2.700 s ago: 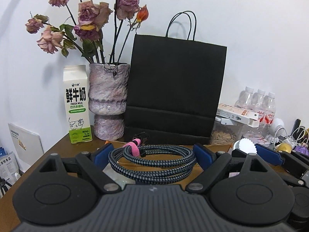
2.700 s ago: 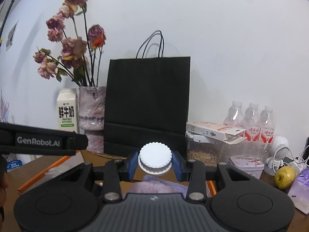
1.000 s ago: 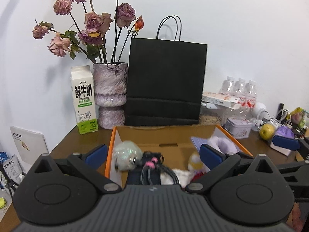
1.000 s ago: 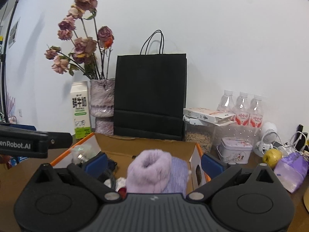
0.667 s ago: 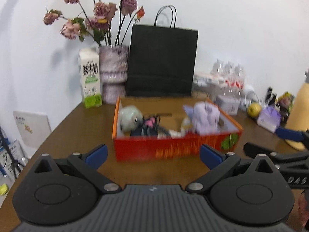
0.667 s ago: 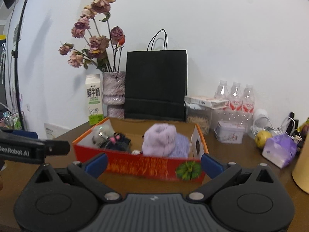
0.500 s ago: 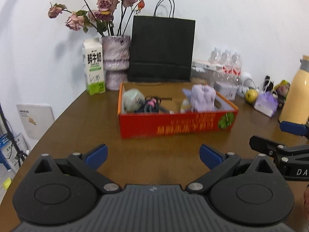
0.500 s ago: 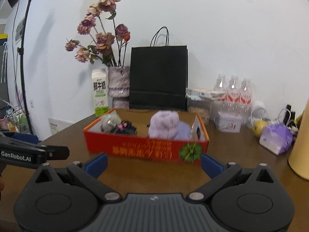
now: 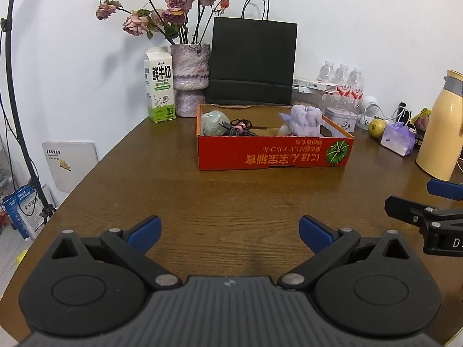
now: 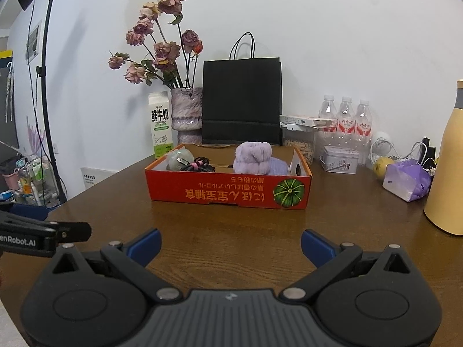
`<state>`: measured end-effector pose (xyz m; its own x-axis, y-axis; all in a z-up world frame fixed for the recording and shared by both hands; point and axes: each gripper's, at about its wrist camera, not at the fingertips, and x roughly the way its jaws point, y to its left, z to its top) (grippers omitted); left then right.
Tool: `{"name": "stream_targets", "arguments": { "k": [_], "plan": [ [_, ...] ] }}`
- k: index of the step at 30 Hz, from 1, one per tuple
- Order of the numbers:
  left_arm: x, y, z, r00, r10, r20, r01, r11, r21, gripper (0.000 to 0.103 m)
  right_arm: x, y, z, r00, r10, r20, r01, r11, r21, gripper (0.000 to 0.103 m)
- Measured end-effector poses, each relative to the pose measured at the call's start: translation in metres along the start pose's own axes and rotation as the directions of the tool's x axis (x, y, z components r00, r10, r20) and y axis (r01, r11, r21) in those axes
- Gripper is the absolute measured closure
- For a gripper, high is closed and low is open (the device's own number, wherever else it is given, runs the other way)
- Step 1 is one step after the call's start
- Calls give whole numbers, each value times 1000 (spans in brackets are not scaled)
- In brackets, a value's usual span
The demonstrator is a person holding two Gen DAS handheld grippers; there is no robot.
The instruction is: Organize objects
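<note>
Both wrist cams are held low over the table (image 9: 231, 202), faced fwd toward the back wall, well apart from the red box (image 9: 275, 156). L cam is set slightly higher; box (image 10: 228, 190), black bag (image 9: 253, 60) & vase (image 10: 186, 110) are shared by both views.

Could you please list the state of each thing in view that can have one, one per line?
left claw: open, empty
right claw: open, empty
red box: open-topped, holding items, print upside down
coiled cable: inside the box, left part
purple fluffy item: inside the box, right part
black paper bag: upright
milk carton: upright, top closed
yellow flask: upright, capped
</note>
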<state>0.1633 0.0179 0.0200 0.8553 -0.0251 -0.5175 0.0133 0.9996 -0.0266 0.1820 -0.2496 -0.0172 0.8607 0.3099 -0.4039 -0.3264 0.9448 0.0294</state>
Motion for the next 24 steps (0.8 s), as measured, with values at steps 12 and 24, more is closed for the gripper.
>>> {"name": "stream_targets", "arguments": {
  "k": [12,24],
  "plan": [
    [-7,0,-3,1000,4,4,-4,1000,-6,0,-6,0,-1,1000,-7,6,7,1000,0,0],
    [-7,1,-3,1000,4,2,-4,1000,-6,0,-7,-1,-1,1000,-9,6,9,1000,0,0]
  ]
}}
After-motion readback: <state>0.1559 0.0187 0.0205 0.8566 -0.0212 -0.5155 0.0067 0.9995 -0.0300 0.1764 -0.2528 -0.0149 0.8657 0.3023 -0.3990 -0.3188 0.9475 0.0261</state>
